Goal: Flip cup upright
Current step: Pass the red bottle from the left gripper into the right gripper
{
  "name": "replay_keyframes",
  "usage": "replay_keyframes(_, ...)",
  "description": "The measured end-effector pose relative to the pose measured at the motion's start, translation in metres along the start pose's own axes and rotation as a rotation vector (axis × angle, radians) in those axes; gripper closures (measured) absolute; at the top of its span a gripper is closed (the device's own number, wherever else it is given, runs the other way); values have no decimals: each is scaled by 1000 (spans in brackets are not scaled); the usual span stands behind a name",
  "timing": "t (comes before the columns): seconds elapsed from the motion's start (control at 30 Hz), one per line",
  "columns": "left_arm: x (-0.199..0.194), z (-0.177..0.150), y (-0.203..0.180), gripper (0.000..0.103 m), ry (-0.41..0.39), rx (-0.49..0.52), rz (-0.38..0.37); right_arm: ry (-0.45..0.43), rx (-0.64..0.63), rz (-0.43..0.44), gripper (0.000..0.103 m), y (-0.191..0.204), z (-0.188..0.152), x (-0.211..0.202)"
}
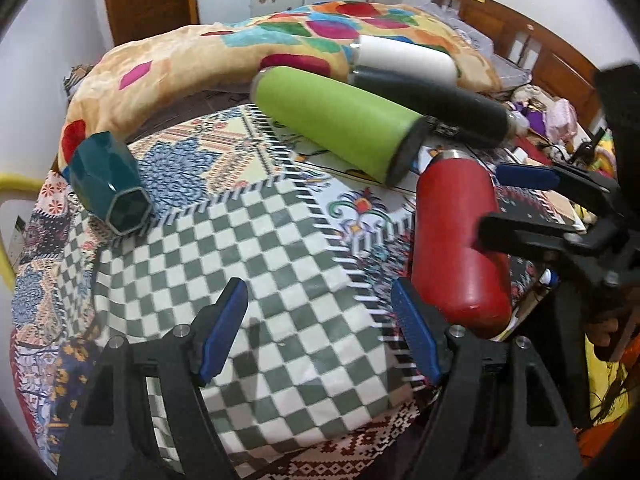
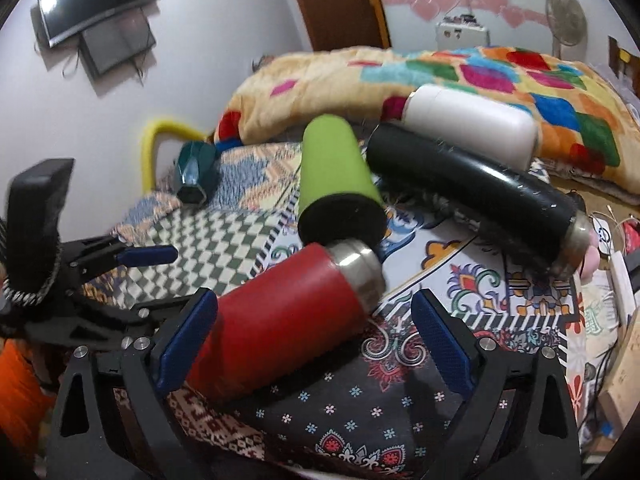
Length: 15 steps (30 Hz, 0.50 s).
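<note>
On the patchwork cloth point(image 1: 280, 248), ahead of both grippers:
Teal cup point(image 1: 110, 188): faceted, lying on its side, hexagonal base toward the camera; far ahead-left of the left gripper point(image 1: 320, 328), well apart from it.
Left gripper: jaws wide, nothing between them; blue pads point(image 1: 224, 328) above checkered fabric.
Green bottle point(image 1: 336, 124): on its side, ahead of the left gripper, dark end facing it.
Black bottle point(image 1: 428, 104): lying just behind the green one.
White bottle point(image 1: 404, 58): lying against the blanket point(image 1: 180, 56), farthest back.
Red bottle point(image 2: 280, 320): on its side, steel neck pointing away; just right of the left gripper.
Right gripper point(image 2: 316, 336): jaws wide around the red bottle, left pad at its body; firm contact unclear.
</note>
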<state>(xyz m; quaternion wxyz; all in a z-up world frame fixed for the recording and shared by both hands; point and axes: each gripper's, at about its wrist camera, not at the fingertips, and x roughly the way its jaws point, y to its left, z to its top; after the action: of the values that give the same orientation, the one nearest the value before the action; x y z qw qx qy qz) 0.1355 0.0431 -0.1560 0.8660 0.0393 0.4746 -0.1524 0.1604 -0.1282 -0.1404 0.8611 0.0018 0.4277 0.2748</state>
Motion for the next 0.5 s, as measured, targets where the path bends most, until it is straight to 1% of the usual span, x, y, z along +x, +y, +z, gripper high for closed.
replay_keyframes(0.1, 3, -5, -6, 29, 6, -3, -43, 79, 30, 5, 6, -3, 2, 8)
replay_keyframes(0.23, 5, -10, -17, 29, -3, 24, -52, 171, 81, 49, 6, -8, -1, 17)
replay_keyframes(0.3, 7, -12, -20, 29, -2, 25, -70, 212, 97, 76, 11, -9, 0, 23)
replay_keyframes(0.37, 8, -12, -21, 29, -4, 19, -86, 247, 100, 105, 21, -7, 1, 30)
replay_keyframes(0.4, 7, -12, -21, 29, -8, 19, -82, 257, 95, 105, 22, -4, 2, 33)
replay_keyframes(0.5, 2, -13, -20, 29, -26, 20, -66, 263, 22, 79, 31, 6, 5, 39)
